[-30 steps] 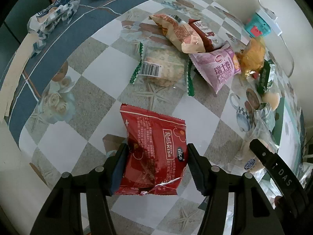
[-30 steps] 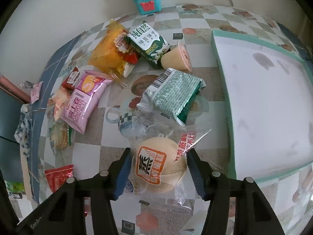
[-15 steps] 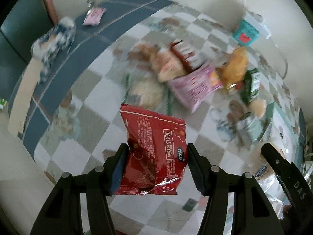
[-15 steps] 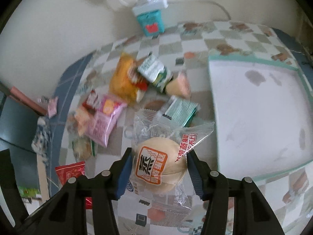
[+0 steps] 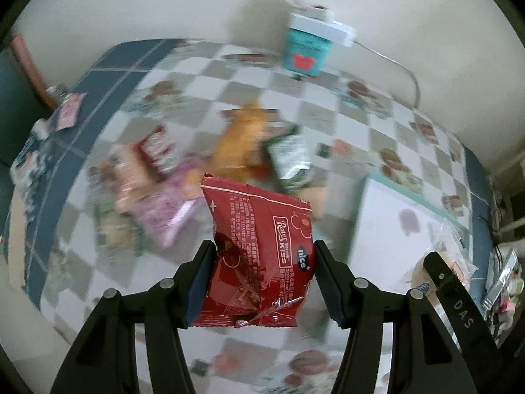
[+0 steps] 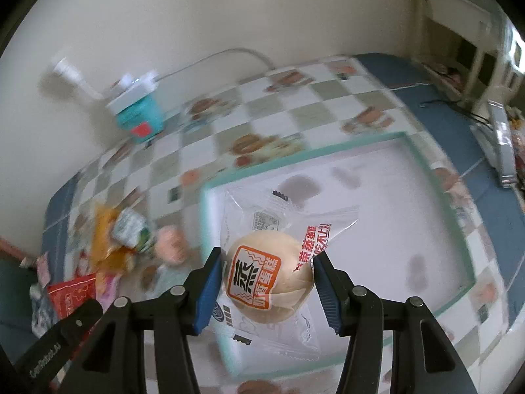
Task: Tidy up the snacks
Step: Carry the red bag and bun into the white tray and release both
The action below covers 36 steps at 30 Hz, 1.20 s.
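Barely started, I'd say. Over on the left, a blurry pile of snacks (image 5: 210, 164) sits on the checkered table (image 5: 229, 75), unsorted. Left gripper (image 5: 259, 279) is clamped on a red packet (image 5: 259, 246), held in the air. Right gripper (image 6: 265, 290) grips a wrapped bun (image 6: 265, 275) above the white tray (image 6: 426, 315), which looks empty so far. Two in hand, the pile left.

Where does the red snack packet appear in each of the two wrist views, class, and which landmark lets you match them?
Left wrist view: the red snack packet fills the lower centre, clamped in the left gripper.
Right wrist view: the same packet peeks in at the lower left edge.
Shared landmark: the teal box against the wall.
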Each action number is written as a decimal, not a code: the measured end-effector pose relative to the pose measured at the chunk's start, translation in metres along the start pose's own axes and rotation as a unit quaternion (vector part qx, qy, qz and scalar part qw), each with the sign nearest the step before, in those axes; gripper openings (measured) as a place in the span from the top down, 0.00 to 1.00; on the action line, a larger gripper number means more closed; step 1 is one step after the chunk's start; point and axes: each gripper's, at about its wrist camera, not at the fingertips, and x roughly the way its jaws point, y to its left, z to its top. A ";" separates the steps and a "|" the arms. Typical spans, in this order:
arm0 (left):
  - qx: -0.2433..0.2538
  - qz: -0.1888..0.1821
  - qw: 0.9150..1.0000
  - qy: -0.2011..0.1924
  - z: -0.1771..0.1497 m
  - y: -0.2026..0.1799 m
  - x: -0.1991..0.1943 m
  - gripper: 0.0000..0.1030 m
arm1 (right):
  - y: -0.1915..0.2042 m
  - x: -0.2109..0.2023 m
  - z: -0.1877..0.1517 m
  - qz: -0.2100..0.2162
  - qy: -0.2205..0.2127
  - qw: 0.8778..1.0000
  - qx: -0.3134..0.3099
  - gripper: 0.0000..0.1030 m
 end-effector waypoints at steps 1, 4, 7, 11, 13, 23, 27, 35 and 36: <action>0.007 -0.003 1.000 0.001 0.001 -0.011 0.004 0.40 | -0.008 0.002 0.005 -0.009 -0.002 1.000 0.007 0.45; 0.024 -0.015 1.000 0.002 0.003 -0.039 0.014 0.40 | -0.031 0.011 0.016 -0.028 -0.001 0.999 0.027 0.45; 0.041 -0.025 0.999 0.002 0.004 -0.066 0.022 0.40 | -0.052 0.019 0.025 -0.045 0.001 0.998 0.045 0.45; 0.061 -0.035 0.998 -0.007 0.008 -0.095 0.032 0.40 | -0.079 0.025 0.038 -0.064 -0.005 0.995 0.070 0.45; 0.070 -0.043 0.997 -0.008 0.009 -0.108 0.039 0.40 | -0.089 0.027 0.044 -0.072 -0.008 0.994 0.079 0.45; 0.099 -0.067 0.993 -0.005 0.008 -0.143 0.064 0.40 | -0.110 0.039 0.054 -0.088 0.002 0.991 0.098 0.44; 0.096 -0.065 0.993 -0.006 0.010 -0.140 0.060 0.21 | -0.108 0.036 0.055 -0.092 -0.002 0.991 0.095 0.36; 0.048 -0.046 0.998 0.002 0.020 -0.101 0.045 0.15 | -0.100 0.021 0.055 -0.097 -0.005 0.992 0.079 0.26; 0.040 -0.043 0.998 -0.001 0.021 -0.093 0.042 0.13 | -0.099 0.017 0.054 -0.097 -0.006 0.992 0.078 0.26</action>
